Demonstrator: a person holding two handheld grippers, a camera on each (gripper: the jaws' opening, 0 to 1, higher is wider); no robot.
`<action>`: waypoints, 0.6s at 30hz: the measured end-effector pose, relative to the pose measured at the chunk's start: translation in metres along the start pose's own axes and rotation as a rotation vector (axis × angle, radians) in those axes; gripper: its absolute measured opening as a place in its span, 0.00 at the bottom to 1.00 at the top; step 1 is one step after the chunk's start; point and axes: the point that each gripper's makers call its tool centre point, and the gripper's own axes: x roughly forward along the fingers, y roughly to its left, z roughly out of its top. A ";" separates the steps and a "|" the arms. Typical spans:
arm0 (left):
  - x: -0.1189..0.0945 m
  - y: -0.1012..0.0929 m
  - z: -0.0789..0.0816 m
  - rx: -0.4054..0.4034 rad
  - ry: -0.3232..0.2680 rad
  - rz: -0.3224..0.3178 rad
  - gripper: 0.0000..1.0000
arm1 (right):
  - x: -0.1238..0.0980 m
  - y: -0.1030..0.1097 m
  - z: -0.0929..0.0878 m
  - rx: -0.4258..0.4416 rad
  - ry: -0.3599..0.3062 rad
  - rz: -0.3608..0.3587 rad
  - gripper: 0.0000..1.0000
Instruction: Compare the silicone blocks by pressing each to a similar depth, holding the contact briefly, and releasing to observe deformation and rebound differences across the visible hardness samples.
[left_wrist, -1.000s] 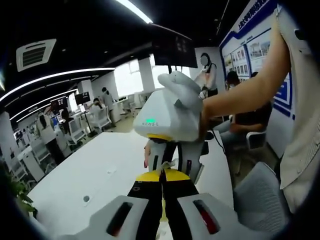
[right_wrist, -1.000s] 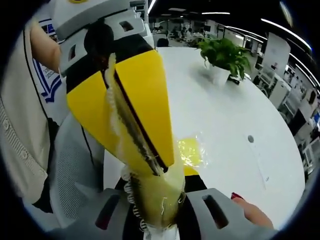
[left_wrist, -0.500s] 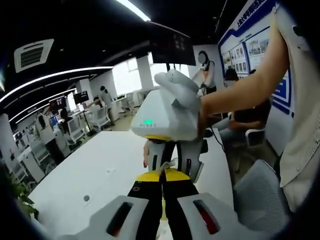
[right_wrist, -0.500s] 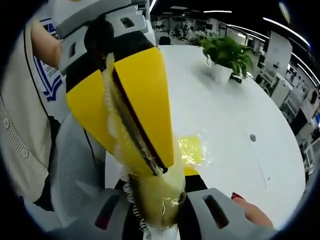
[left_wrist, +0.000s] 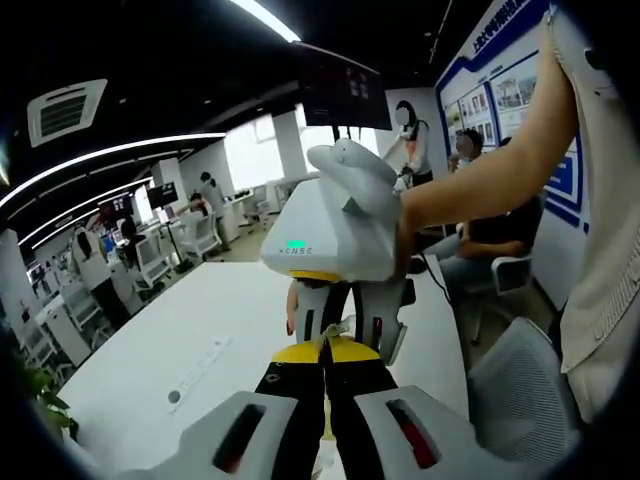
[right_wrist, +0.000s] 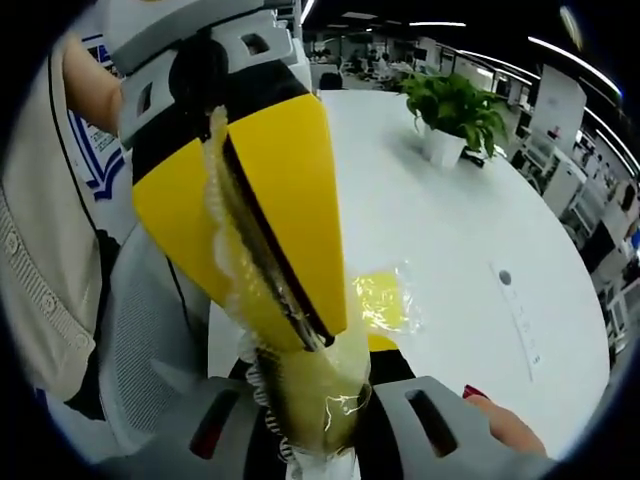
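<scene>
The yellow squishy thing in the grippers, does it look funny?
Yes. Both grippers pinch one bagged yellow block in midair, its plastic wrap crumpled, while another bagged block lies on the white table.

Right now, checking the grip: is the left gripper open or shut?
Shut: in the right gripper view the left gripper clamps the wrapped yellow sample, jaws together.

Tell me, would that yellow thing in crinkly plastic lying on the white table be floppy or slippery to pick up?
The yellow bagged piece looks flat and thin, so probably light. Its clear wrap is wrinkled and glossy, so it may slide on the smooth table when pushed. Stiffness cannot be told from here; it may well bend.
</scene>
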 end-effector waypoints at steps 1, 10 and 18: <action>0.000 0.000 0.000 0.002 0.001 0.000 0.00 | 0.000 0.000 0.000 0.001 -0.001 0.001 0.13; 0.001 -0.003 0.002 0.015 0.008 0.002 0.00 | -0.001 0.000 0.000 -0.006 -0.005 -0.001 0.13; 0.000 0.000 0.004 0.019 0.006 0.017 0.00 | -0.003 -0.004 0.004 0.019 -0.020 -0.010 0.14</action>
